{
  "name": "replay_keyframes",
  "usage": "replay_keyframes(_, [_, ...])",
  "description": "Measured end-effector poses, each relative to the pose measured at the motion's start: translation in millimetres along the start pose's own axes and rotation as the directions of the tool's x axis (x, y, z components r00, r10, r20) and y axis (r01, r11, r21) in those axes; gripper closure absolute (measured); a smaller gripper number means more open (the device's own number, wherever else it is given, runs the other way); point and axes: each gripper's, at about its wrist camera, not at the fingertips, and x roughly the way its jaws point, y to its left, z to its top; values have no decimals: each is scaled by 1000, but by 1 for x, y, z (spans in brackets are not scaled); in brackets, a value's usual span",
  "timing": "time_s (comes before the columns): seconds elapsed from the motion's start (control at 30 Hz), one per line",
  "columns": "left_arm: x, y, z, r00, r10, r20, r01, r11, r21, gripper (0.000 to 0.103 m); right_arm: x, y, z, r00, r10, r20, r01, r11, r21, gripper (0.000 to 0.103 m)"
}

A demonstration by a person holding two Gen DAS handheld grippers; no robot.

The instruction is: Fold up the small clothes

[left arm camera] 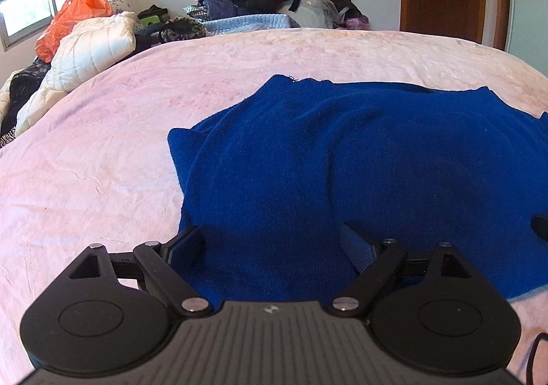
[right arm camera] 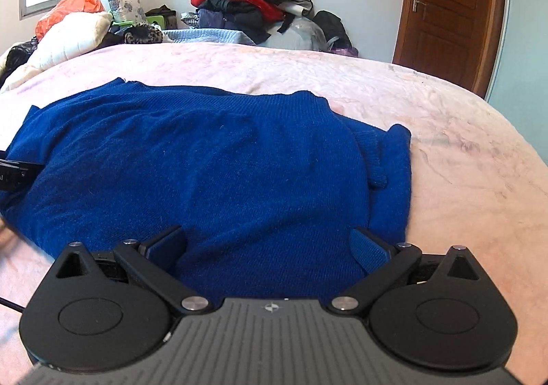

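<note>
Blue knit sweater, fuzzy ribbed weave, lies spread mostly flat on the pink crinkled bed cover, filling centre and right of the left wrist view and centre-left of the right wrist view, one sleeve folded over its right side. Left hand-held gripper, at lower centre of frame, is spread wide and released, holding nothing, its blue-padded fingers low over the sweater's near hem; contact unclear. Right hand-held gripper likewise gapes wide and empty over the near hem, lower centre; clothes pile and wooden door sit along the top.
</note>
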Motion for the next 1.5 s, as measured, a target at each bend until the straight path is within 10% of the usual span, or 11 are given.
replay_keyframes(1.17, [-7, -8, -21, 988, 105, 116, -104, 994, -13, 0, -3, -1, -3, 1000, 0, -2, 0, 1000, 3, 0])
replay_keyframes(1.5, [-19, 14, -15, 996, 13, 84, -13, 1000, -3, 0, -18, 22, 3, 998, -55, 22, 55, 998, -24, 1])
